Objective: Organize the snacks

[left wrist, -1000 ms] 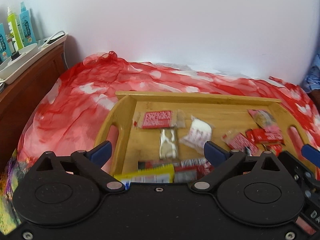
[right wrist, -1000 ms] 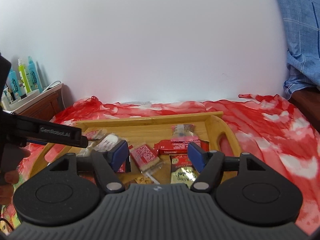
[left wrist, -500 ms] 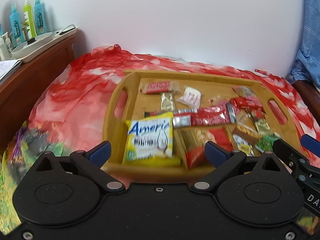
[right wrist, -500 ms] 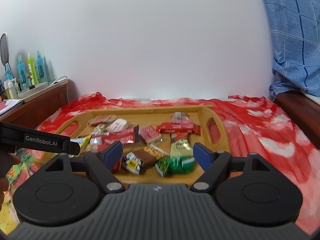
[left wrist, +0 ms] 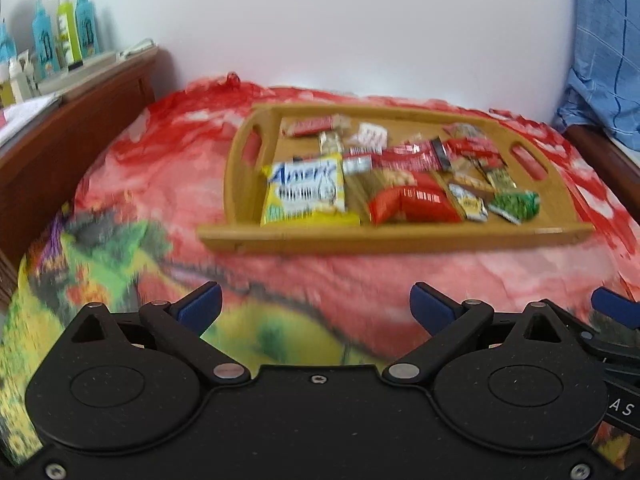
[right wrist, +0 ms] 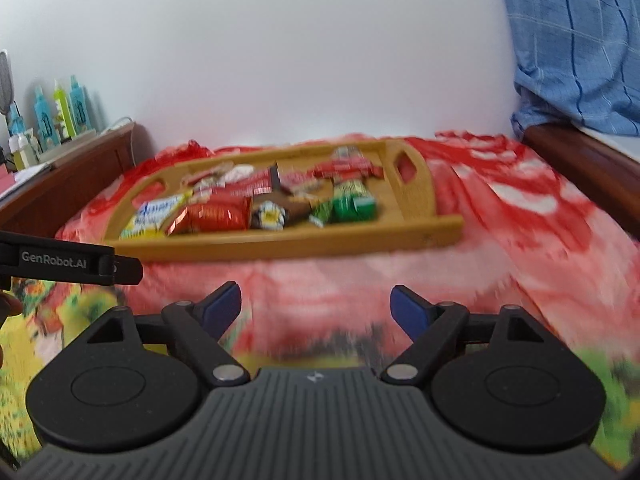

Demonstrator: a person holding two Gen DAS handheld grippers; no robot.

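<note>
The wooden tray [left wrist: 400, 236] sits on the red-and-white cloth [left wrist: 160, 168] over the bed, well ahead of both grippers, and holds the snacks: a yellow packet [left wrist: 306, 190] at its near left, a red packet [left wrist: 412, 200] just beside it, a green packet [left wrist: 516, 204] toward the near right, and smaller red wrappers behind. The left gripper [left wrist: 316, 308] hangs with its jaws spread and nothing between them; the right gripper [right wrist: 316, 306] has jaws opening, also bare, and both views are blurred

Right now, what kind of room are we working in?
Probably a bedroom: a wooden tray of snacks sits on a cloth-covered bed, with a wooden headboard shelf holding bottles.
</note>
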